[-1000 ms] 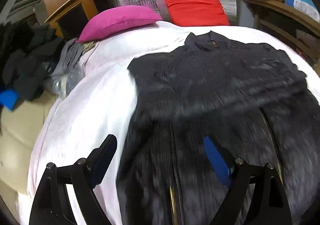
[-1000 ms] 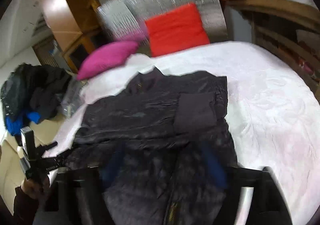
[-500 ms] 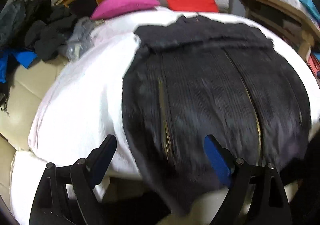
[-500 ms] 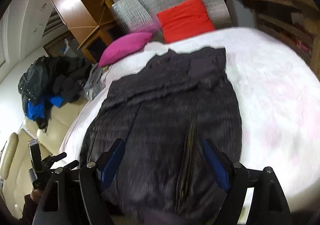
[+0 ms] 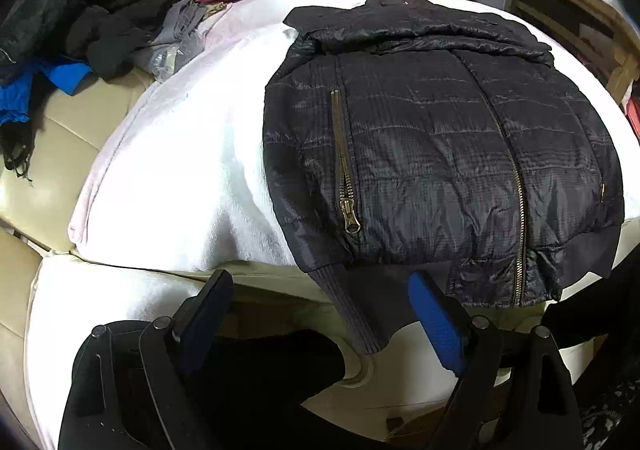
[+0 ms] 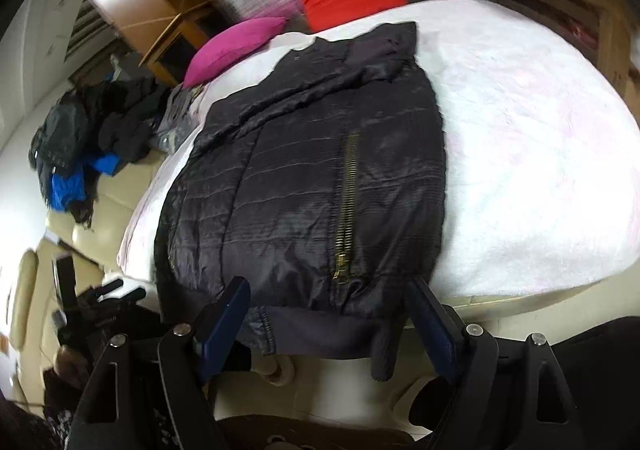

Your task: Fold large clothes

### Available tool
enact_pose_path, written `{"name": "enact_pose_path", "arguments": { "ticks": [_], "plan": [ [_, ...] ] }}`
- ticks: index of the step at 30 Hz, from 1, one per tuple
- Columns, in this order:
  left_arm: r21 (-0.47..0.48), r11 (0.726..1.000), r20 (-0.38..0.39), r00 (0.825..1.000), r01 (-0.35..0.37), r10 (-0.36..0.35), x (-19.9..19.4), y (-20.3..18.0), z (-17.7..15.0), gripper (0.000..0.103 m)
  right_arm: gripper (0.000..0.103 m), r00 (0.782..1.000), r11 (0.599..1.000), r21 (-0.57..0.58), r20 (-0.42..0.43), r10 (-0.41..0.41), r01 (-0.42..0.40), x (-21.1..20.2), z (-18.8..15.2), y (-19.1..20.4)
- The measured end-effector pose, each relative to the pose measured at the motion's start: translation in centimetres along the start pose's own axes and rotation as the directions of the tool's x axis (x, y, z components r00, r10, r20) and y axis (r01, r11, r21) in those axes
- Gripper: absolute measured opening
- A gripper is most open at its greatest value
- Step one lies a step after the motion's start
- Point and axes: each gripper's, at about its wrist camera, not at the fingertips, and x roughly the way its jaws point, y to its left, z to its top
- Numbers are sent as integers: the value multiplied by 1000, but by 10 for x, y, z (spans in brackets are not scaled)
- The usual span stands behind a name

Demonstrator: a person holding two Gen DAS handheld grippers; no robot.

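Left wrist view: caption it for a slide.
Open left gripper before a black quilted jacket on a white blanket.

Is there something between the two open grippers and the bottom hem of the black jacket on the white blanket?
Nothing visible. The left gripper and right gripper both face the black jacket hem directly, jaws open and empty.

Jacket shiny quilted nylon, brass zip; blanket fuzzy, matt.

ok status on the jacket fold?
Both tongs open, empty. Black jacket flat on white blanket, sleeves folded in, hem overhanging. Nothing blocking.
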Motion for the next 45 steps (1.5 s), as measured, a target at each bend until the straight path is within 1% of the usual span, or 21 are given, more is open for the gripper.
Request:
{"name": "enact_pose_path", "arguments": {
  "ticks": [3,8,11,15,19,23,26,31,33,35,38,40,44,45],
  "plan": [
    [-4,1000,14,1000,-11,12,-5,0,-1,90,83,1000,998,-60,15,-21,22,-7,-3,14],
    [9,999,43,998,-38,38,-12,-3,0,90,83,1000,997,-82,8,-11,11,-13,-10,25],
    [17,999,56,998,-41,40,-14,-5,-1,90,83,1000,996,-82,-21,-20,19,-7,-13,26],
    [18,999,47,998,-37,37,-9,-6,-3,90,83,997,998,-60,-73,-37,33,7,-20,21],
    [12,999,12,999,-37,37,2,-7,-6,90,83,992,999,-17,-118,-41,40,21,-25,9],
    [-8,1000,-51,998,-22,22,17,-5,-10,90,83,988,998,34,-149,-45,51,30,-26,-6],
    [-48,999,-106,994,-7,2,29,-2,-12,90,83,986,996,68,-159,-40,51,34,-26,-16],
    [-134,991,-167,985,17,-39,42,11,-17,90,83,981,991,113,-191,-44,66,46,-27,-32],
    [-182,983,-189,979,36,-71,47,20,-19,90,83,978,990,122,-203,-44,70,50,-27,-35],
    [-230,970,-193,974,74,-120,51,27,-20,90,83,975,989,128,-217,-44,73,55,-27,-38],
    [-299,947,-209,961,114,-182,60,39,-22,90,83,970,988,127,-239,-53,85,63,-28,-41],
    [-329,932,-223,947,150,-231,67,42,-24,90,83,966,988,128,-253,-55,89,68,-29,-43],
    [-355,908,-262,908,223,-325,84,37,-30,90,83,962,987,128,-269,-56,93,75,-27,-46],
    [-355,907,-264,906,227,-330,86,36,-31,90,83,960,987,127,-276,-57,95,78,-26,-47]
  ]
}}
